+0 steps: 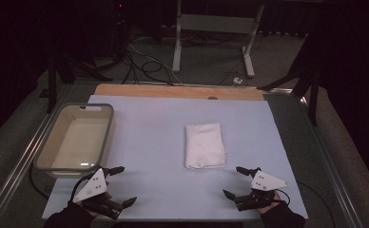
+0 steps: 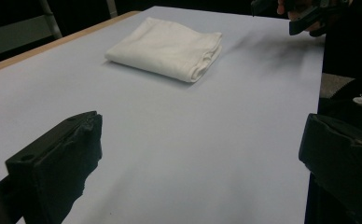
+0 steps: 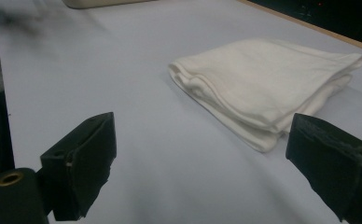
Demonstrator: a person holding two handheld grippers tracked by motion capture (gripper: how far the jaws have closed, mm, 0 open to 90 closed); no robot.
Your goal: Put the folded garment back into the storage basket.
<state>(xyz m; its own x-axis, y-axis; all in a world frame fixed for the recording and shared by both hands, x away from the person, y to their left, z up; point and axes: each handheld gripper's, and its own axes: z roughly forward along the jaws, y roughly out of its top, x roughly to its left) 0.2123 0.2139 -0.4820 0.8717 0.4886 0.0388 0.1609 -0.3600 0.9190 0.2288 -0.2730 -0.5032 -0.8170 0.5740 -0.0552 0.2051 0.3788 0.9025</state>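
You are holding both grippers low at the near edge of the counter (image 1: 149, 118), one at each corner, and both are released with nothing between the jaws.

Your left gripper (image 1: 123, 185) is sitting at the near left, just beside the front end of the bin (image 1: 73, 137), its jaws spread wide. In the left gripper view those jaws are framing bare counter, with the towel (image 2: 167, 46) lying well ahead and your right gripper (image 2: 305, 14) showing at the far top right.

Your right gripper (image 1: 235, 181) is resting at the near right, jaws likewise standing wide apart. In the right gripper view the towel (image 3: 268, 84) is lying close ahead, its folded edges facing the jaws, but nothing is touching it.

The towel (image 1: 204, 145) is lying flat and folded into a neat rectangle, a little right of the counter's middle, nearer your right gripper than your left. It is sitting well apart from the bin, which is standing along the left edge.
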